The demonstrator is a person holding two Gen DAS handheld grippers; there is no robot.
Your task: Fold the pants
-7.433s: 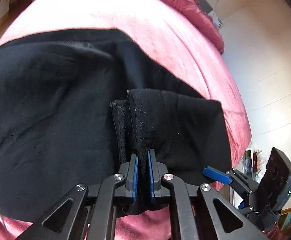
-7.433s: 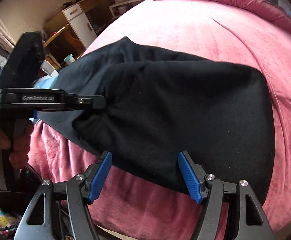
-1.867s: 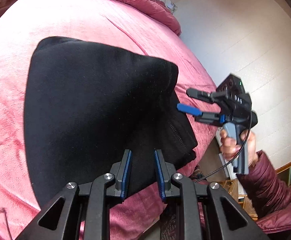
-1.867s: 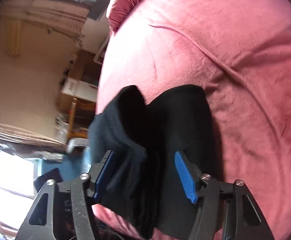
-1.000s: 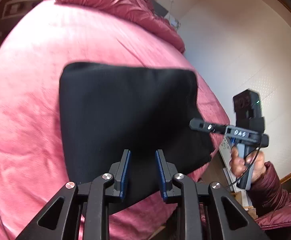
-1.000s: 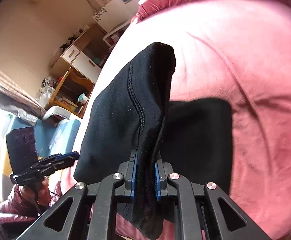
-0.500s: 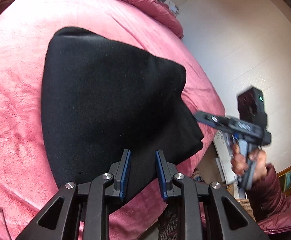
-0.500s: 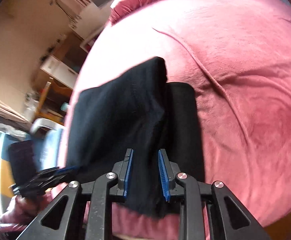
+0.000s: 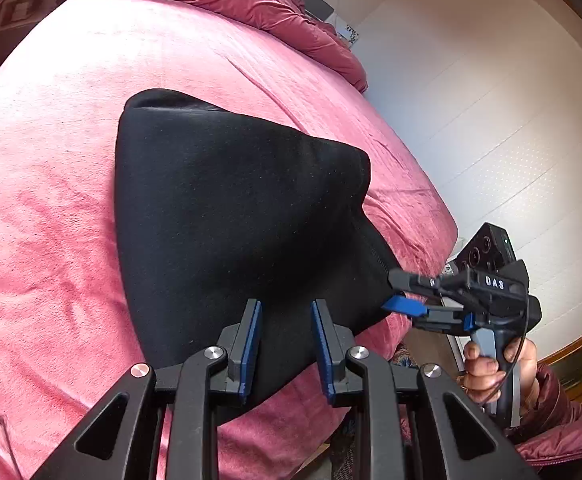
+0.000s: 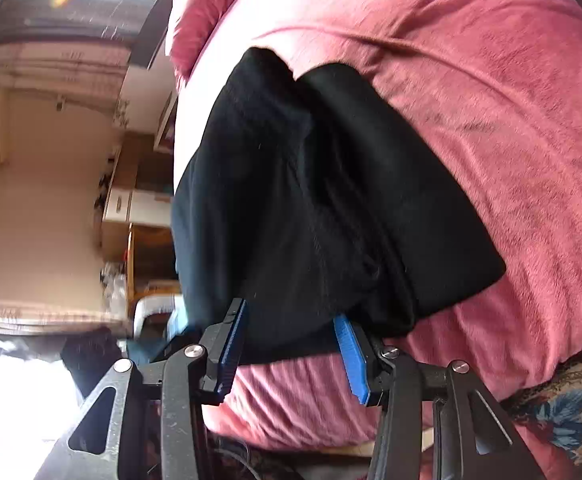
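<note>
Pants (image 9: pixel 231 208) folded on bed (image 9: pixel 51 208), right gripper (image 10: pixel 291 356) jaws being opened for release, nothing pinched; left gripper (image 9: pixel 285 344) kept narrow, empty.

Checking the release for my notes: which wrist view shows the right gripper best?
The left wrist view: it shows the right gripper whole from the side, jaws opening around the edge of the black pants, with the hand on its grip. The right wrist view shows only its own blue fingers apart, cloth between.

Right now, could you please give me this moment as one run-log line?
step: final fold | folded black fabric pants: on pink velvety bedcover | left claw: open | right claw: opening, pants edge between pads
</note>
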